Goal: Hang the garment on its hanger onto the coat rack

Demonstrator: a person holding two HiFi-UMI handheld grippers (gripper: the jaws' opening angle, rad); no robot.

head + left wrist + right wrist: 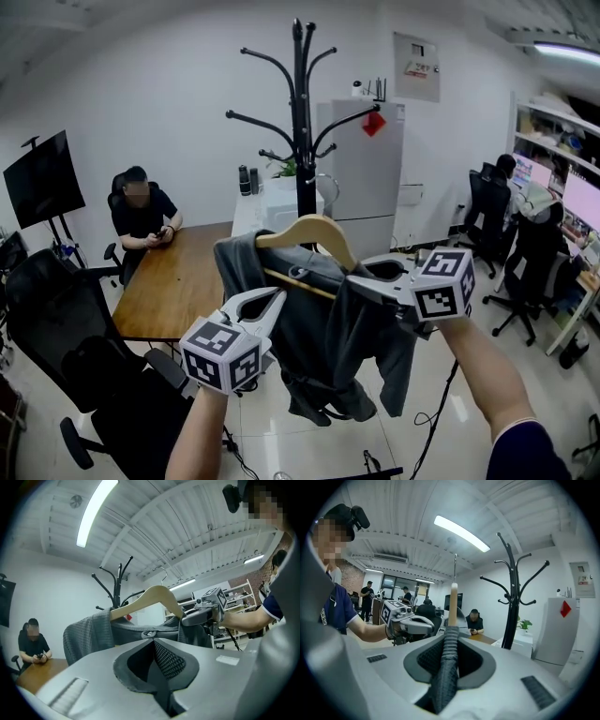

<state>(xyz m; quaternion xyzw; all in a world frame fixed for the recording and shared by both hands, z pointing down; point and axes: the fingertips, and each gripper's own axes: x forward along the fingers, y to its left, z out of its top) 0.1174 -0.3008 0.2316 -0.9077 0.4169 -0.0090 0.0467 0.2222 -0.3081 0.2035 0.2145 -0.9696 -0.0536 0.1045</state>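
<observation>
The grey garment [328, 347] hangs on its wooden hanger [314, 230] in mid-air, in front of the coat rack [302, 112] pole and below its arms. The right tool [361, 278] clamps the hanger's cloth-covered right end. The left tool [277, 298], jaws together with nothing seen between them, sits under the left side. The worktop [178, 281] lies to the left.

I see a grey waffle-knit garment [319, 347] draped on a wooden hanger [314, 230]. Its right shoulder is pinched in my right gripper [361, 279], and the rest hangs slack below. The black rack [302, 112] stands upright just beyond that gripper.
</observation>
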